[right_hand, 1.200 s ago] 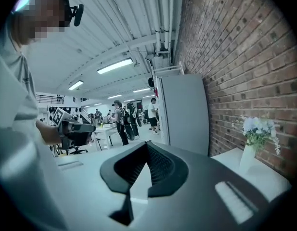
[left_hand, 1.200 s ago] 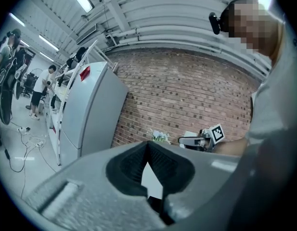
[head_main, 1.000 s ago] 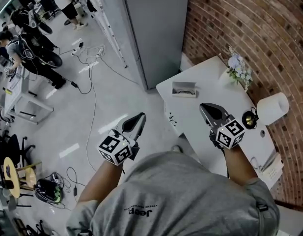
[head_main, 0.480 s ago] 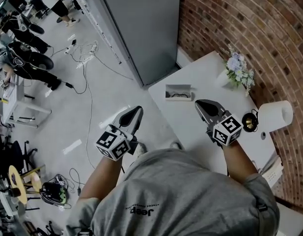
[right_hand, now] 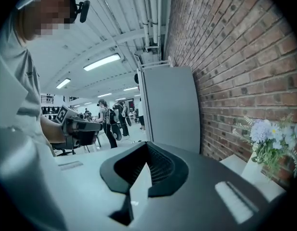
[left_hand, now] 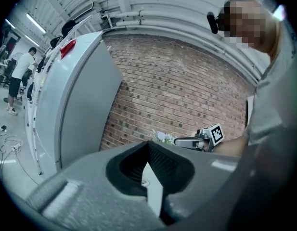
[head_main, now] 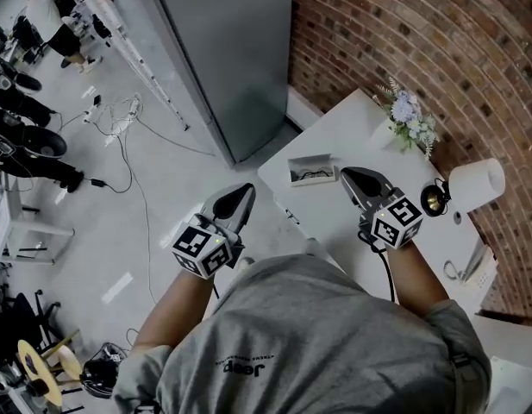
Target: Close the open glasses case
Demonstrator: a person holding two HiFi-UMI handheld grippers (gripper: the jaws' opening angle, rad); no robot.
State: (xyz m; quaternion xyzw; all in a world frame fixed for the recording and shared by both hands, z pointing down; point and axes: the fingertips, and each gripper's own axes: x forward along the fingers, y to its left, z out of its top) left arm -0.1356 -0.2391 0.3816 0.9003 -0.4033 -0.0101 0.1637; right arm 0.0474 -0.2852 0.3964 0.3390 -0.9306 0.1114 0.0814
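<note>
Head view. Looks steeply down on a white table [head_main: 352, 132] set against a brick wall [head_main: 438, 33]. Finds the glasses case [head_main: 311, 170] lying open on the table, near the corner closest to the grey cabinet [head_main: 222, 50], with something thin and dark inside. Touched by neither gripper.

Holds the right gripper [head_main: 349, 175] over the table, tip just beside the case but apart from it. Holds the left gripper [head_main: 243, 192] off the table's edge, above the floor, well apart from the case.

Left gripper view: shows both fingers pressed together along one seam, nothing between them, pointing level across the table's end toward the brick wall. Right gripper view: same closed seam, nothing gripped, pointing off the table's end toward the cabinet.

Elsewhere on the table: a vase of flowers [head_main: 409, 117] at the wall-side edge, a white paper roll [head_main: 477, 179] further along that edge, and a small dark round object [head_main: 434, 199] just beside the roll.
</note>
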